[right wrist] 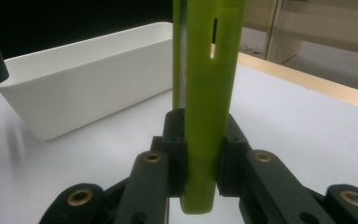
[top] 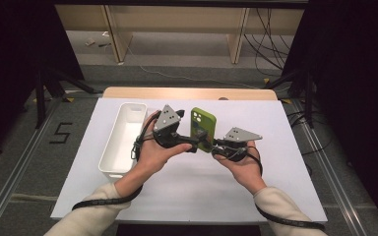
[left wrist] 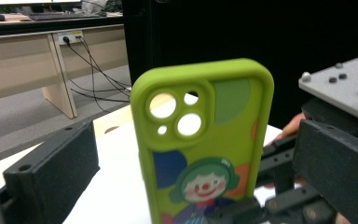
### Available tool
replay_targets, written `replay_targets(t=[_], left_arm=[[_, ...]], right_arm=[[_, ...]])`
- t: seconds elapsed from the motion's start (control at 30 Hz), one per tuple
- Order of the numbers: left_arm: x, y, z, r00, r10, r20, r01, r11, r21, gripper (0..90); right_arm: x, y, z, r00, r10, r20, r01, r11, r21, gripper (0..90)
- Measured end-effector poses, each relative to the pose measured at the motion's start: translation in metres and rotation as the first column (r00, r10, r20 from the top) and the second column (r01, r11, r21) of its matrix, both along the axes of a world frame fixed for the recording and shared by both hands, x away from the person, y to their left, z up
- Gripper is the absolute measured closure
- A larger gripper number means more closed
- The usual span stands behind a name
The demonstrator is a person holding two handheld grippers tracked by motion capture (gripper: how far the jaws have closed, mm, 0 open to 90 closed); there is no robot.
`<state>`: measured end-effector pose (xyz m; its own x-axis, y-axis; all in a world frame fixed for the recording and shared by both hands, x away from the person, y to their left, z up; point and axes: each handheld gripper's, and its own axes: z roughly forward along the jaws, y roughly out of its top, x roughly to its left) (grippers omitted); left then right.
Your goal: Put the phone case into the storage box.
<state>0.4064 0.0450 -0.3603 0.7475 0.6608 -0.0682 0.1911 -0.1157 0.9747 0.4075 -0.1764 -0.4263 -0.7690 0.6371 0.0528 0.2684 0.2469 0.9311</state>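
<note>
Now right gripper clamps green phone case edge-on; left gripper gapes.

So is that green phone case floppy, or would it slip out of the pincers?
The phone case stands straight above the right gripper clamped on its edge, so it is probably fairly stiff. Its matte, rubbery-looking skin likely resists slipping. Its lens holes show daylight, so it seems empty and light.
</note>
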Motion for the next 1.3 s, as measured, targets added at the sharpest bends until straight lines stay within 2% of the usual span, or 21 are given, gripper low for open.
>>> replay_targets(t=[0.2,0.47,0.77,1.0,1.1,1.3], left_arm=[[0.004,-0.008,-0.001,0.9999,0.009,0.011,-0.009,1.0,-0.001,0.0],[0.003,-0.013,0.002,0.999,0.014,0.042,-0.014,0.9999,-0.005,0.0],[0.005,-0.018,0.001,0.9979,0.039,0.051,-0.039,0.9992,0.0,1.7],[0.007,-0.022,-0.003,0.9971,0.066,0.039,-0.066,0.9977,0.012,7.8],[0.007,-0.022,-0.003,0.9964,0.075,0.039,-0.075,0.9972,0.002,13.7],[0.006,-0.021,-0.004,0.9969,0.07,0.035,-0.07,0.9976,-0.005,15.2]], right_arm=[[0.0,0.003,0.0,1.0,0.0,0.004,0.0,1.0,0.0,77.8],[0.0,0.006,-0.002,1.0,-0.003,-0.007,0.003,1.0,-0.003,77.8],[0.001,0.009,-0.004,1.0,-0.004,-0.007,0.004,1.0,-0.003,77.7],[-0.001,0.01,-0.002,1.0,-0.004,0.003,0.004,1.0,0.001,77.8],[-0.001,0.01,-0.002,1.0,-0.004,0.007,0.004,1.0,0.001,77.8],[-0.001,0.01,-0.003,0.9998,-0.011,0.015,0.011,1.0,0.002,77.7]])
